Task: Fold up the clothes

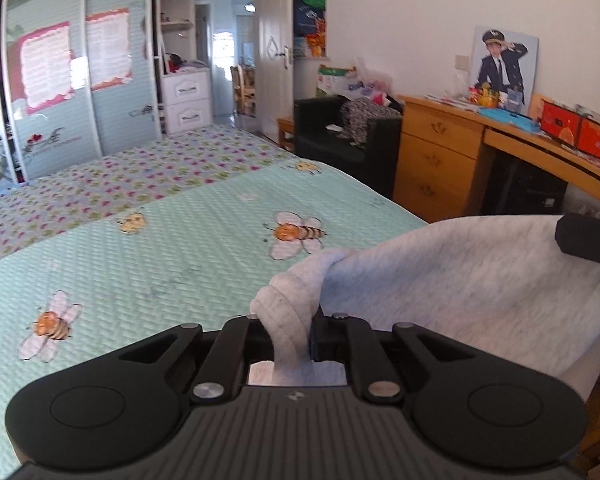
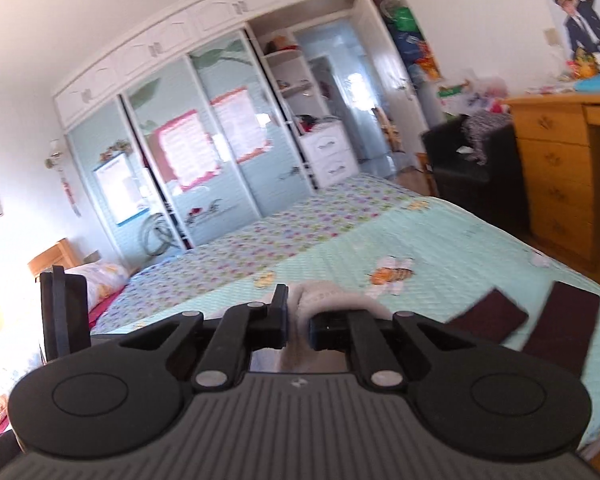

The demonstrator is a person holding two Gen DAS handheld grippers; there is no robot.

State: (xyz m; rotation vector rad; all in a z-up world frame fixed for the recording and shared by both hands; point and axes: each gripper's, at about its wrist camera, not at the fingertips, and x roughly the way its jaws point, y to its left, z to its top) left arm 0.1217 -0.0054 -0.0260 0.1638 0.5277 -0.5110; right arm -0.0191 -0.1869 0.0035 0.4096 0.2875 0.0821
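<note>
Grippers: two, both black. The left gripper (image 1: 290,336) is clenched on a bunched edge of the gray garment (image 1: 460,280). The right gripper (image 2: 298,326) is clenched on a pale roll of the same soft cloth (image 2: 332,300).
Clothes: one gray garment. It is held up above the bed (image 1: 180,248), near the bed's side by the wooden desk (image 1: 440,152), and it hangs between the two grippers.
Bees on the bed: three big ones show in the left wrist view, and a small one farther back.
Dark patches: two dark red-brown pieces (image 2: 488,320) lie on the bed cover, just right of the right gripper. What they are is hard to tell.
Cut off: a black part (image 1: 588,240) pokes in at the right edge, touching the garment. Only its end shows.
Hidden: the lower part of the garment drops behind the left gripper's body. In the right wrist view nearly all of the garment is hidden behind the gripper.
Blurry: the right wrist view is smeared, so small things are hard to make out.
Beyond the bed: a wardrobe (image 1: 80,92) with sliding doors, an open door (image 1: 274,48) and a black armchair (image 1: 340,128) with a heap of cloth on it.
Beside the bed: the wooden desk, with orange boxes (image 1: 576,132) and a picture (image 1: 504,68) on top.
In the way: nothing lies on the bed under the garment.
</note>
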